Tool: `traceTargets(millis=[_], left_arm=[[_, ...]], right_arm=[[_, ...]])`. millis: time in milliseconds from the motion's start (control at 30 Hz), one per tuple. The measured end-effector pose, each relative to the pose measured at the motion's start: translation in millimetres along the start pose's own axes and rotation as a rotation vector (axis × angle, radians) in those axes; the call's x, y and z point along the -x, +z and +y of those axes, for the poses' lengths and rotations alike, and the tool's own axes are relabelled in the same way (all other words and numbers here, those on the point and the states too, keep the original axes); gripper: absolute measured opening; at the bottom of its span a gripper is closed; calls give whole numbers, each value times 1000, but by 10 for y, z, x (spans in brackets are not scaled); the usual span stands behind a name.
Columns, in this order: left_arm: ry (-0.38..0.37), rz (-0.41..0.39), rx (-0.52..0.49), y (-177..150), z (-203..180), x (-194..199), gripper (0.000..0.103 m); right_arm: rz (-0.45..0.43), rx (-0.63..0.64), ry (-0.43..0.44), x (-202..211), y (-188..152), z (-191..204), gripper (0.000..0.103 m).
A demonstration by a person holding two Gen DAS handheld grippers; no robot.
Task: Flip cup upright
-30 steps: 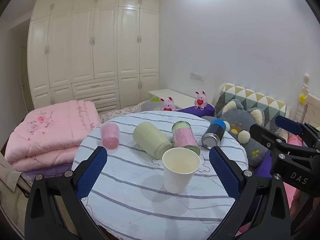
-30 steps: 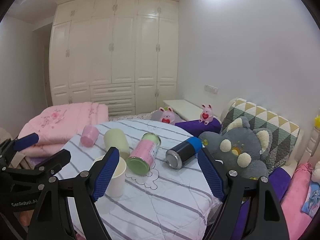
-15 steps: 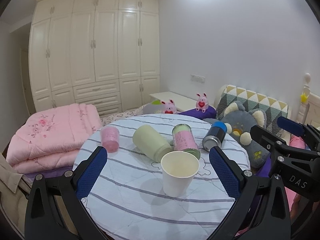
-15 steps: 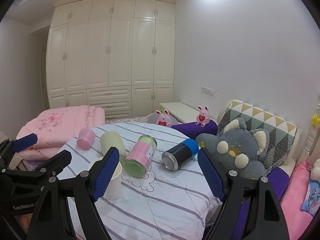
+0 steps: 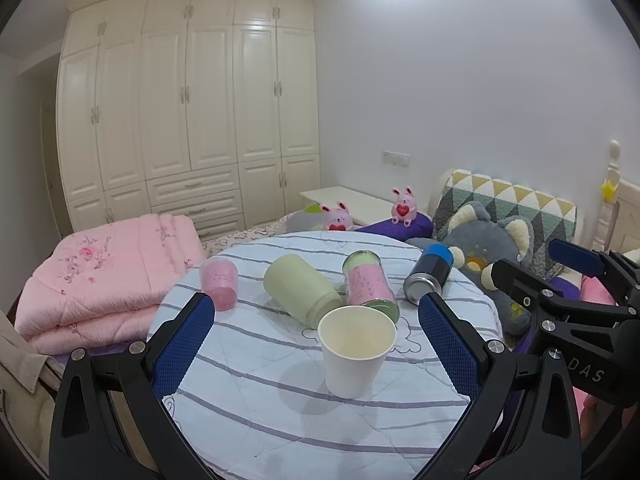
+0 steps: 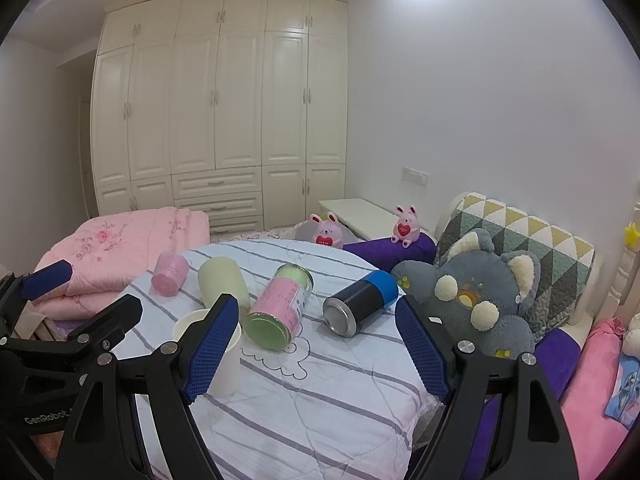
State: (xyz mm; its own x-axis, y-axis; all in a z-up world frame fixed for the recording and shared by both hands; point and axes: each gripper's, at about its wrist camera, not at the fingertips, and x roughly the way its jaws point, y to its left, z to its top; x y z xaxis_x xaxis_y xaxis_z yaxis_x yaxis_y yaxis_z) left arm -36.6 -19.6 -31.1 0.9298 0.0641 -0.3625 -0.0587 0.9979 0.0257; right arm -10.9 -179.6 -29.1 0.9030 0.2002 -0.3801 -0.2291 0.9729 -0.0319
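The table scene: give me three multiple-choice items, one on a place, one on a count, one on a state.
1. Where does the white paper cup stand?
A. nearest the cameras, in front of the lying containers
B. on the pink quilt
C. at the table's far edge

2. How many containers lie on their sides?
A. one
B. three
C. five

3. How do the left tongs stand?
A. shut on the cup
B. open, holding nothing
C. shut on the can

Key: 1 A, it stands on the striped table closer than the rest. 2 B, the pale green cup, the pink-labelled jar and the blue-capped can lie flat. 3 B, both blue pads are spread apart.
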Motion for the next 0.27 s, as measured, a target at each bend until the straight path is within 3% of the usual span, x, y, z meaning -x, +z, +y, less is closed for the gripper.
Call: traceTargets(millis=[267], left_arm=[[3, 19, -4, 8, 23, -51, 103]], right_arm=[[24, -5, 4, -60, -15, -22, 82]])
